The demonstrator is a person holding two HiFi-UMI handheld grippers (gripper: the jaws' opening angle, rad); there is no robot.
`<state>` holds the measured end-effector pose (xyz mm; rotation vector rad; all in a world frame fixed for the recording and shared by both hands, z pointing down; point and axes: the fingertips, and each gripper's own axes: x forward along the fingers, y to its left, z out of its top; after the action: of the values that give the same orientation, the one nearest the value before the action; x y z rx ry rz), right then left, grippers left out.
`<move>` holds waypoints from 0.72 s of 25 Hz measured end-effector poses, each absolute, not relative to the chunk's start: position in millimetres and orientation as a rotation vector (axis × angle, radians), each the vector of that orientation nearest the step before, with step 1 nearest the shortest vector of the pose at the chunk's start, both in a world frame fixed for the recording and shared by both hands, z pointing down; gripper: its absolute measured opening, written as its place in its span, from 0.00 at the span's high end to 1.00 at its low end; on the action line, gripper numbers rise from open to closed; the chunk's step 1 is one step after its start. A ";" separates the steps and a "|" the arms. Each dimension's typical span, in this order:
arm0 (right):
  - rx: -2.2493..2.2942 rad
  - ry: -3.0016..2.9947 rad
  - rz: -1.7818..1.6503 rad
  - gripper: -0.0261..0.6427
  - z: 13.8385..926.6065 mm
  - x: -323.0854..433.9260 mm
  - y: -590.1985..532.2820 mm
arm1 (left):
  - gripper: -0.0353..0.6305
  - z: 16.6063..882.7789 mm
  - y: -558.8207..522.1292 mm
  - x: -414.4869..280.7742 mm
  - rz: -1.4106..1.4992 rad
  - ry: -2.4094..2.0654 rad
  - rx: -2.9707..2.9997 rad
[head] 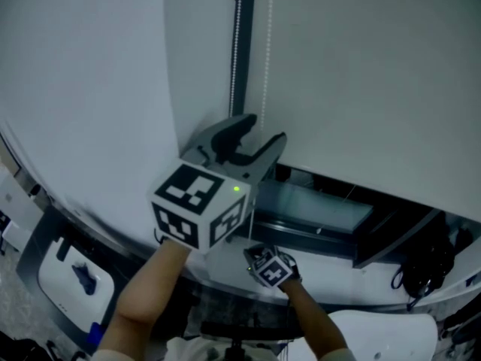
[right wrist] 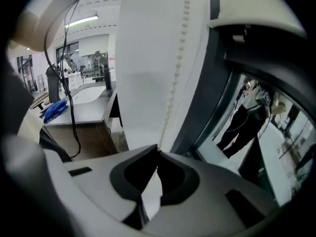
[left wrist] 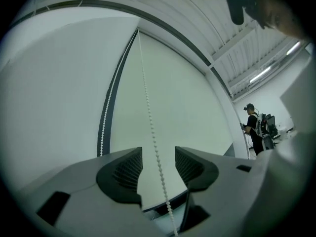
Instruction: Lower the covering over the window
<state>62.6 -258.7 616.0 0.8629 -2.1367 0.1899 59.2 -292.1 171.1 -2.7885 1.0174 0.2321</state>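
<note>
The roller blind (head: 361, 74) is a plain, pale sheet that hangs flat over the window on the right of the scene. Its lower edge stops above a band of bare window glass (head: 316, 205) in a dark frame. A white bead chain (head: 264, 59) hangs down its left edge in two runs, one free and one against the dark side channel.

There are one blind and two tools. The left tool (head: 263, 130) is held high with its jaws spread, and the free run passes between them untouched. The right tool (right wrist: 158, 149), lower and nearer, has its jaws pressed together, pinching the bead chain.

A white wall (head: 83, 74) lies to the left. Far off are a desk (right wrist: 84, 110), strip lights (left wrist: 261, 74) and one person (left wrist: 253, 127).
</note>
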 end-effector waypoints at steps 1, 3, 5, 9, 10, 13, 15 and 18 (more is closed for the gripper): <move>0.866 -2.131 0.177 0.95 614.7 63.8 -260.9 | 0.62 166.4 -291.0 58.3 0.246 1.018 -2.779; 0.877 -2.126 0.163 0.95 612.4 66.7 -264.2 | 0.62 157.7 -288.2 55.7 0.270 1.023 -2.756; 0.886 -2.125 0.161 0.95 611.7 69.2 -266.7 | 0.62 149.8 -288.4 52.6 0.277 1.030 -2.741; 0.879 -2.125 0.161 0.95 612.6 68.1 -266.0 | 0.63 135.5 -294.3 51.8 0.273 1.046 -2.764; 0.875 -2.125 0.162 0.95 613.4 66.8 -265.0 | 0.66 132.7 -296.2 52.4 0.265 1.060 -2.767; 0.872 -2.130 0.165 0.95 613.5 63.5 -264.1 | 0.88 128.9 -302.3 53.5 0.228 1.106 -2.764; 0.877 -2.133 0.166 0.95 613.6 64.7 -263.9 | 0.89 129.4 -303.3 54.1 0.216 1.117 -2.754; 0.876 -2.126 0.141 0.95 613.2 69.9 -262.6 | 0.90 128.7 -298.9 52.5 0.193 1.129 -2.659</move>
<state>69.9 -262.6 613.2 0.8760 -2.1256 0.1408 52.5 -298.9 128.7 -2.6585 1.1287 0.1927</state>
